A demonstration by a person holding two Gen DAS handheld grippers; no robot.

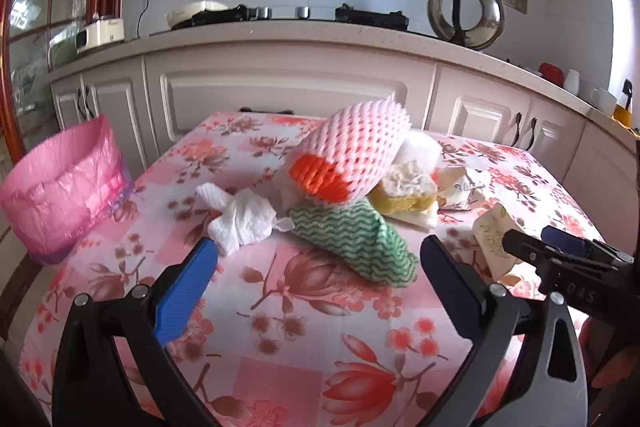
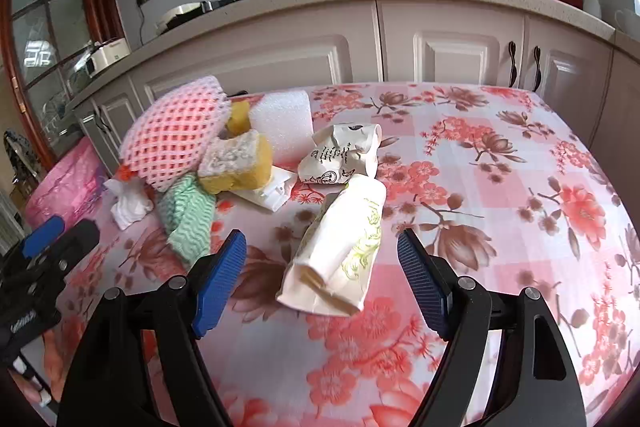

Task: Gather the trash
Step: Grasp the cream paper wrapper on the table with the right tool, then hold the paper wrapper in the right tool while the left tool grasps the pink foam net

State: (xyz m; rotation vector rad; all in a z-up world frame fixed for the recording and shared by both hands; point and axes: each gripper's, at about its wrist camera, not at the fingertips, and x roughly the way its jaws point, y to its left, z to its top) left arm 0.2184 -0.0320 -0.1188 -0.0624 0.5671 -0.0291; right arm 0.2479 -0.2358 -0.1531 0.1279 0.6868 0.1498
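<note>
While both our grippers stand spread and empty over the desk (image 2: 520, 155), the cream wrapper (image 2: 340, 251) lies just ahead between the right gripper (image 2: 322, 255) fingers, and the green cloth (image 1: 352, 243) ahead of the left gripper (image 1: 318, 259), since the pink bin (image 1: 60, 187) waits off its left side.

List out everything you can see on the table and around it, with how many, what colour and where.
foam fruit net: one, pink with orange end, top of the pile
sponge: one, yellow, beside the net
wavy cloth: one, green and white, under the net
crumpled tissue: one, white, left of the cloth
paper wrappers: two, cream, right of the pile
foam sheet: one, white, behind the sponge
bin liner: one, pink, off the table's left edge
tablecloth: one, pink floral
pot lid: one, steel, on the counter
left gripper: open, empty
right gripper: open, blue fingers flanking the near wrapper
</note>
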